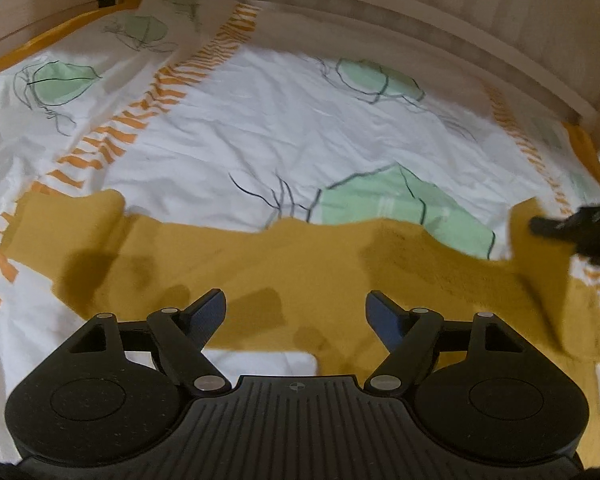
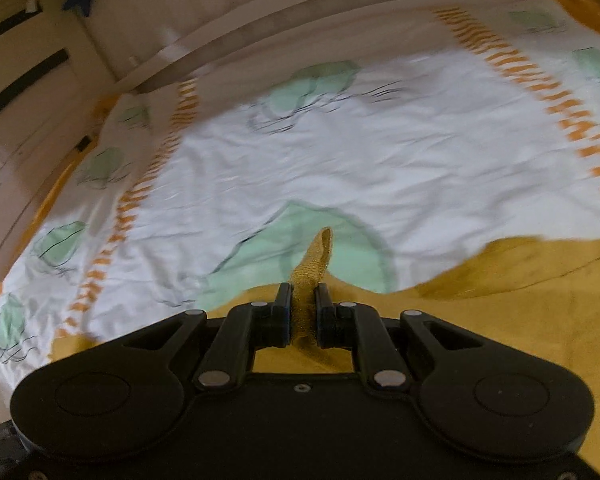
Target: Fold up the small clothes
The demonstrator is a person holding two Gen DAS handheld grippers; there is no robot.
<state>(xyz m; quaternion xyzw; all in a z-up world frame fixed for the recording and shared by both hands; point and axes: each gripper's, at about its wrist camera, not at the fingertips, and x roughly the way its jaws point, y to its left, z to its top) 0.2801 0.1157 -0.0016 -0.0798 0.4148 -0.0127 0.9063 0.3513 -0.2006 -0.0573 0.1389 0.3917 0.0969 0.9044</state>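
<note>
My right gripper (image 2: 300, 316) pinches a fold of the mustard garment (image 1: 300, 280); my left gripper (image 1: 296, 312) hangs wide open, empty, above its lower-centre span, long axis running left-right.

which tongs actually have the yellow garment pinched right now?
The right tongs: shut on a fold of the mustard garment, fabric sticking up between them. The left tongs stand wide open above the cloth, nothing between them.
</note>
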